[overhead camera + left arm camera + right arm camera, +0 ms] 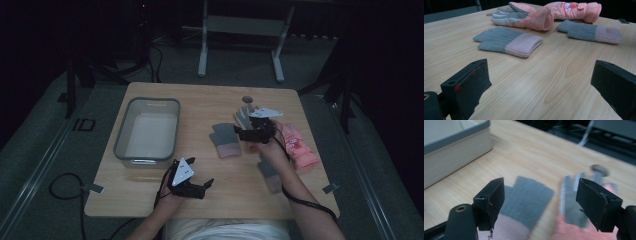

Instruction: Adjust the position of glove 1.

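Two grippers are over the wooden tabletop [210,197]. The right gripper [243,131] is near the middle of the tabletop, a little to the right, and its jaws are spread wide with nothing pressed between them. In the right gripper view, a grey and pink knitted mitten [522,202] lies below the gap, and the grey fingers of a pink ski glove [571,195] lie under the right jaw; the picture is blurred there, so I cannot tell if a jaw touches the cloth. The left gripper [206,186] is near the front edge, on the left side, with jaws also wide apart and empty, pointing right across the bare wood.

From the high view, the knitted mitten [225,140] lies in the middle, and the ski glove [245,116] is just beyond it. A second pink ski glove [300,146] lies to the right, and a second knitted mitten [270,175] lies nearer, partly under the right forearm. A grey plastic bin [120,137] stands on the left part of the tabletop. A small round hole [247,99] is in the far part of the wood.

The room is dark. The floor is grey carpet, a grey metal frame [240,30] stands far behind, and black cables [65,192] lie on the left.
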{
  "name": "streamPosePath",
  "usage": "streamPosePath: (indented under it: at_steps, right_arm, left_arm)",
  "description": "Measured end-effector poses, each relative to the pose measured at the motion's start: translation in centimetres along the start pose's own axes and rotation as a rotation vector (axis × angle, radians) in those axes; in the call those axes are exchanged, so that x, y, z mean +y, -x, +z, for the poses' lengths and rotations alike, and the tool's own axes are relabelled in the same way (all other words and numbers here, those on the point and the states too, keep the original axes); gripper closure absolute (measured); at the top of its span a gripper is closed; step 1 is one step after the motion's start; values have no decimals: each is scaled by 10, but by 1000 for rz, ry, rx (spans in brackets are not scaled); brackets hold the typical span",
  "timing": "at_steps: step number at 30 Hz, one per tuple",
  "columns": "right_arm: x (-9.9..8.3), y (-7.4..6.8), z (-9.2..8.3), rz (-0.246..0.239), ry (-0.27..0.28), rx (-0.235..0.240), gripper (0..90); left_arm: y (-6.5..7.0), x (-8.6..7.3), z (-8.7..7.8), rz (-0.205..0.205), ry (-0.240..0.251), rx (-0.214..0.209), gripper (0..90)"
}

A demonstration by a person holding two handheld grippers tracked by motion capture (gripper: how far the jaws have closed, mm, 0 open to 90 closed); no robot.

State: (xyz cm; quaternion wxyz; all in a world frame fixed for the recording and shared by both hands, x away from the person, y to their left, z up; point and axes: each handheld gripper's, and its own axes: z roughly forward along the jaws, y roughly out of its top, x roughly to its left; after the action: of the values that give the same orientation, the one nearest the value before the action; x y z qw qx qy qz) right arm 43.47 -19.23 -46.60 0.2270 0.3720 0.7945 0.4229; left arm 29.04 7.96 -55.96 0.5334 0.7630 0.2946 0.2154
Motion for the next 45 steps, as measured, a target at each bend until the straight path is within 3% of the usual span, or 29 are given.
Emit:
streamPosePath:
  at_steps: [5, 8, 9, 10, 13, 14, 17, 23, 27, 34, 36, 38, 45]
  right_arm:
    - [-3, -8, 19, -2, -36, 30, 313]
    - [-6, -9, 36, 8, -69, 74, 469]
    - [-6, -9, 36, 8, -69, 74, 469]
    - [-7, -9, 45, 6, -95, 115, 502]
    - [-8, -9, 53, 12, -121, 120, 524]
    - [-10, -9, 61, 16, -162, 90, 515]
    - [-13, -8, 73, 36, -210, 58, 503]
    - [-19, -13, 89, 50, -262, 39, 495]
    - [-25, -19, 99, 22, -307, 19, 498]
    - [-27, -22, 101, 12, -295, 9, 569]
    - [-26, -23, 102, 22, -291, 13, 725]
    - [-25, -24, 103, 41, -290, 13, 774]
    - [-22, -28, 103, 62, -288, 4, 808]
  left_arm:
    - [0, 0, 0, 6, 0, 0, 16]
    - [1, 0, 0, 4, 2, -1, 16]
    - [1, 0, 0, 4, 2, -1, 16]
    - [1, 0, 0, 5, 3, 0, 16]
    - [1, 0, 0, 5, 2, -1, 16]
    - [1, 0, 0, 5, 2, -2, 16]
    - [1, 0, 0, 4, 2, -5, 16]
    - [1, 0, 0, 1, 3, -6, 16]
    - [1, 0, -1, 4, 6, -3, 16]
    - [1, 0, -1, 5, 5, -2, 16]
    - [1, 0, 0, 3, 4, -2, 16]
    - [1, 0, 0, 5, 4, -2, 16]
    - [1, 0, -1, 1, 5, -3, 16]
